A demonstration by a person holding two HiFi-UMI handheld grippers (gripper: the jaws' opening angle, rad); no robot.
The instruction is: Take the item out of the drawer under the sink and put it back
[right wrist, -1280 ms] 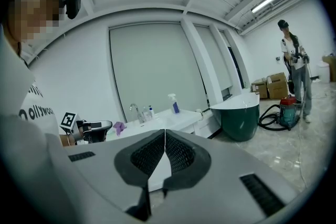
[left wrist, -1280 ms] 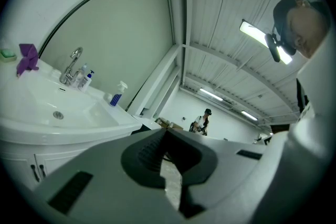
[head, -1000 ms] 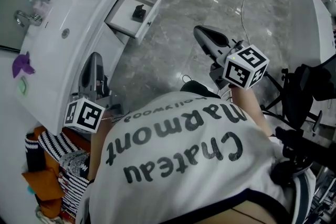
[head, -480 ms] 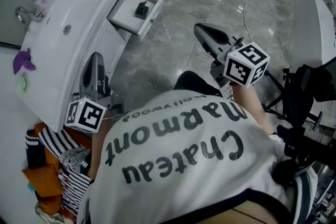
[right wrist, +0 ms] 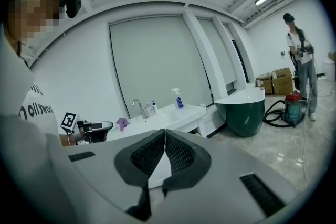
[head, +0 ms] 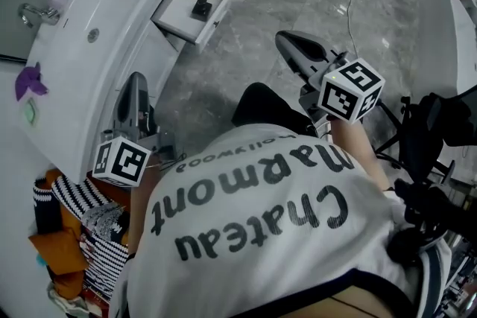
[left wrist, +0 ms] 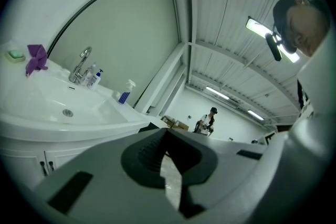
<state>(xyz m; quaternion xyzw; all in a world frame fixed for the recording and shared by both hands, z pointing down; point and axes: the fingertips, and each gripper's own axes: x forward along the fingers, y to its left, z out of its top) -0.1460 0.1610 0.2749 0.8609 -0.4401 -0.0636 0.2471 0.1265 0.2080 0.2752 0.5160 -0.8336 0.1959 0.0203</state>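
Item (head: 201, 8) — small, dark — lies in the open drawer (head: 177, 13) under the sink (head: 123, 4). Left gripper (head: 136, 80) and right gripper (head: 287, 42), each with jaws pressed together on nothing, stand well short of the drawer, one to each side — neither looks clearly nearer.

White shirt (head: 253, 234) is showing "Chateau Marmont" in large dark letters, "Hollywood" in small print by the collar (both upside down in head view). Right gripper view is catching only "ollywoo".
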